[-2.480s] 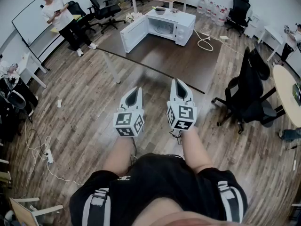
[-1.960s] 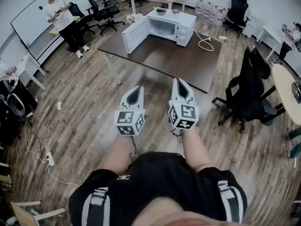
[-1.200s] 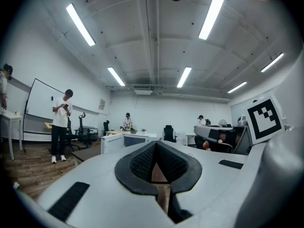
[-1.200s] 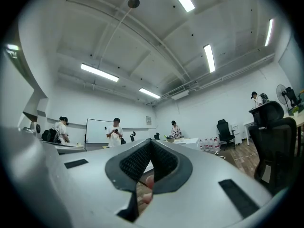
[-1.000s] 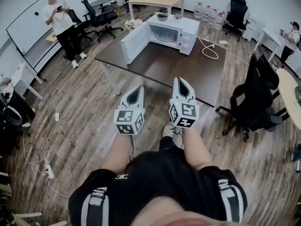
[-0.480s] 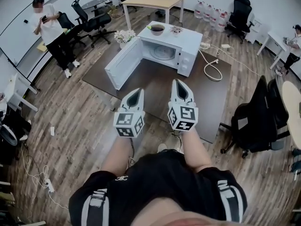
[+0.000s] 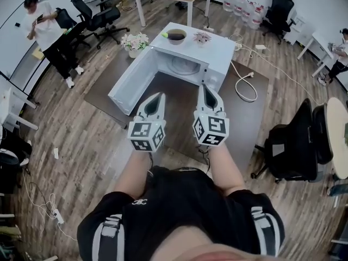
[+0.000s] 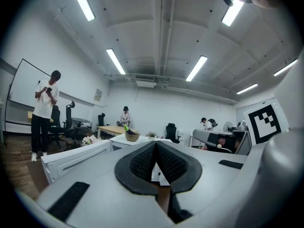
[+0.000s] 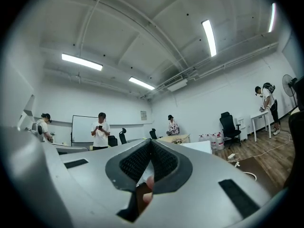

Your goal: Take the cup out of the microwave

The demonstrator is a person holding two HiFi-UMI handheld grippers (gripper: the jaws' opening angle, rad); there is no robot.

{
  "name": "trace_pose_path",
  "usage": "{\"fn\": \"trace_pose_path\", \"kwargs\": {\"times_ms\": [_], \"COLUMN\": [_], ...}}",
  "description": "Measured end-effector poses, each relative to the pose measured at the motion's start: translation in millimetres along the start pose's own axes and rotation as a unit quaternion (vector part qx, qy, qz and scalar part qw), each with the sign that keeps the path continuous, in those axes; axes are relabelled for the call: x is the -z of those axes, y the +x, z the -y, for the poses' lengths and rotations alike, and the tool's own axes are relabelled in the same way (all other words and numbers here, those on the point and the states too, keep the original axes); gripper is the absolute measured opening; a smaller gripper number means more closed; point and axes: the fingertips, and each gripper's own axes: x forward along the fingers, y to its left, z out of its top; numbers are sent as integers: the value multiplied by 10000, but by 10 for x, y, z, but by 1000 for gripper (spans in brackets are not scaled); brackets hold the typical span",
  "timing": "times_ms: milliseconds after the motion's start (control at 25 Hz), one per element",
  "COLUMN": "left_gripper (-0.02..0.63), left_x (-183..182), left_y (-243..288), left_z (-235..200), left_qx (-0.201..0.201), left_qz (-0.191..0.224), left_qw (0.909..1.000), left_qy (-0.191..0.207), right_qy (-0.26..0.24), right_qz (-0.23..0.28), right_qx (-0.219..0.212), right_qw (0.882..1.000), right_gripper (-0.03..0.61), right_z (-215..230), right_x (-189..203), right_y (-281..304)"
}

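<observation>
The white microwave (image 7: pixel 215 50) stands on a dark brown table (image 7: pixel 247 118), its door (image 7: pixel 130 83) swung wide open to the left. Its cavity shows a glass turntable (image 7: pixel 182 65); I cannot make out a cup inside. Both grippers are held side by side over the table's near edge, pointing at the microwave. My left gripper (image 7: pixel 157 98) is shut with nothing in it, its tip level with the open door. My right gripper (image 7: pixel 206 89) is shut and empty too, just short of the microwave's front. The pads meet in the left gripper view (image 8: pixel 155 145) and the right gripper view (image 9: pixel 151 141).
On the microwave's top sit a bowl (image 7: pixel 176 35) and a small plant (image 7: pixel 202 37); flowers (image 7: pixel 135 41) stand behind the door. A white cable (image 7: pixel 244 88) loops on the table at right. A black office chair (image 7: pixel 293 145) is at right, and a person (image 7: pixel 41 29) stands far left.
The microwave and table have come much nearer and larger in view. Both grippers stayed shut and side by side, and now reach over the table's near edge.
</observation>
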Motion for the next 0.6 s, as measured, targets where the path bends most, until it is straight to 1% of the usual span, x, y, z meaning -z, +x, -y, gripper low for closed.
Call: {"fn": "trace_pose_path", "kwargs": {"times_ms": [160,320,520,560,600], "left_gripper": [-8,-8,-8,-8,-8], "left_x": [28,25,-10,-2,11], "left_y": [334,649,977,1029,1075], "left_z": [-210,-379,-645,-699,-752], "left_qx": [198,527,885,945,1000], "left_qz": [-88,-124,-142,-151,-162], "left_qw": [9997,9984,9956,9951,9946], "left_qy": [74,132,254,240,219], "right_qy": [-57,-39,-91,-133,-177], "right_qz": [23,9,146,187,222], "right_qx": [277,636,1026,1006,935], "right_qw": [9996,9980,9946,9947,9952], "right_gripper": [-2,-2,-2,18,127], "right_z": [93,155,146,121,81], "right_x": [76,199,284,315,354], "right_y": [262,501,876,957,1043]}}
